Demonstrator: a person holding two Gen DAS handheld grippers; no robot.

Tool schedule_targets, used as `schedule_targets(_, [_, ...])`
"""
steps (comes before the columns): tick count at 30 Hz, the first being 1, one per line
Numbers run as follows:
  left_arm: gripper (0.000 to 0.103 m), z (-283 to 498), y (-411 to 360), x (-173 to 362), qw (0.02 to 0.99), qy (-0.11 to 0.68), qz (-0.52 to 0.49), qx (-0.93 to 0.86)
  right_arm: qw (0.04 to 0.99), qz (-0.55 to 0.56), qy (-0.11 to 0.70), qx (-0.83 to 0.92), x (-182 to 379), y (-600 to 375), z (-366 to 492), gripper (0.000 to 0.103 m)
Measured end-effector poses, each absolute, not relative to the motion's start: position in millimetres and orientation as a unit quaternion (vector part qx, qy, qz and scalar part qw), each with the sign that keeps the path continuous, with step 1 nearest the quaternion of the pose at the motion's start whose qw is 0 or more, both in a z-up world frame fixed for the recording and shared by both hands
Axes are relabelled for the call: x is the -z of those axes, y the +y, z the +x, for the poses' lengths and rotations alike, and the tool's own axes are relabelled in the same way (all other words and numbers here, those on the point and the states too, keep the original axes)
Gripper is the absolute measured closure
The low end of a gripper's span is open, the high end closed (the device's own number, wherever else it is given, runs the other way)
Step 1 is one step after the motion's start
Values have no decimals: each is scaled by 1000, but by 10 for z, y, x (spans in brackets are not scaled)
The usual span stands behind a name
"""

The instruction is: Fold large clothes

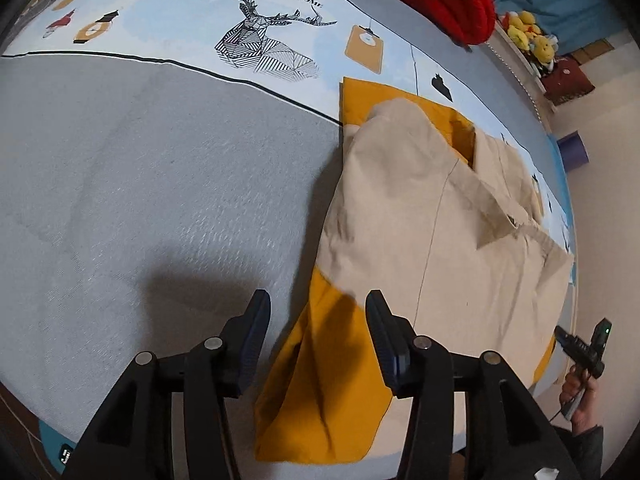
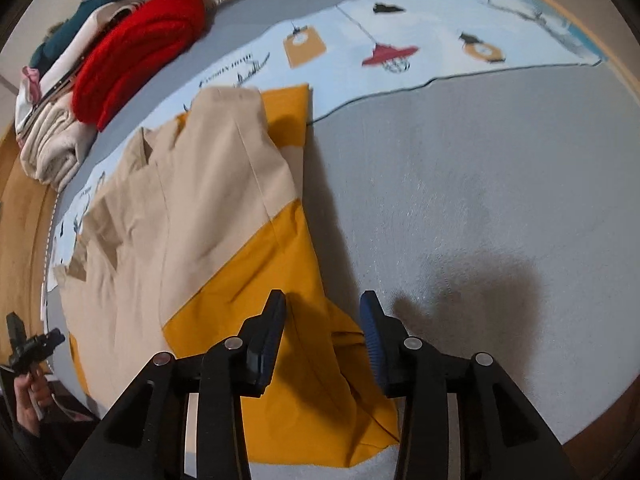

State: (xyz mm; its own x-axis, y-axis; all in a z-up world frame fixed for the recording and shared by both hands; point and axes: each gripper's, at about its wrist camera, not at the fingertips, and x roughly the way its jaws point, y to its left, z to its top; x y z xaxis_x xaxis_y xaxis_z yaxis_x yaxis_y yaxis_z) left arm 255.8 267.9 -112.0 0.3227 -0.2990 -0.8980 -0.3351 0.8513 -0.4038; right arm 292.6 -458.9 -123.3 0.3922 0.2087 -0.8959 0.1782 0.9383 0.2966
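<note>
Lying flat on a grey bed cover (image 1: 160, 184), the beige-and-mustard garment (image 1: 400, 220) stretched away ahead of both grippers, its beige panels folded over the mustard ones. The left gripper (image 1: 316, 320) pointed steeply down with its jaws spread; a mustard corner of the garment lay below and between them, and no pad pressed on the cloth. The right gripper (image 2: 322, 320) stood the same way, jaws spread above the mustard hem (image 2: 320, 400) at the garment's other near corner, with nothing pinched. Beyond the left jaws ran a pale blue printed band (image 1: 200, 20) bearing a line-drawn deer, touching the garment's far edge. Farther off still sat a red knitted item (image 2: 136, 52), and beside it, well to the left of the right jaws, a stack of folded clothes (image 2: 52, 144). At the edge of each view a hand (image 1: 580, 400) gripped the other tool's handle.
</note>
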Motion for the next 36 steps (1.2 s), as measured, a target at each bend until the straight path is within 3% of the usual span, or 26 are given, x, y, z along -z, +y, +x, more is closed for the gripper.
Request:
schedule_targets(8, [55,2810,2490,1267,754,599,-269,-11,807,139,573,-39,1380,-4394,3051,61])
schedule_targets(9, [56,2823,2461,1274,754,601,-266,-7,811,125,570,-38,1362,-4354,3043,65])
schedule_targets(10, [57,2835,2433,1279,754,603,-261,-5,816,108,566,-39,1345,-4312,3036,80])
schedule_targets(11, [72,2844,2400,1277,756,605,-249,-2,822,91,561,-42,1313,-4264,3023,87])
schedule_targets(12, [96,2855,2378,1275,757,607,-241,1,832,73,548,-49,1245,-4209,3002,91])
schedule_targets(18, [100,2854,2341,844,813,540,-215,14,877,68,472,-46,828,-4188,2853,98])
schedule_targets(27, [100,3105,2334,364,883,418,-213,-10,936,75,343,12,303,-4138,2986,98])
schedule_targets(32, [93,3400,2380,610,868,444,-221,-23,930,52,358,55,414,-4046,3287,98])
schedule_targets(36, [60,3465,2274,991,818,530,-223,-1,873,100,473,60,905,-4156,3555,87])
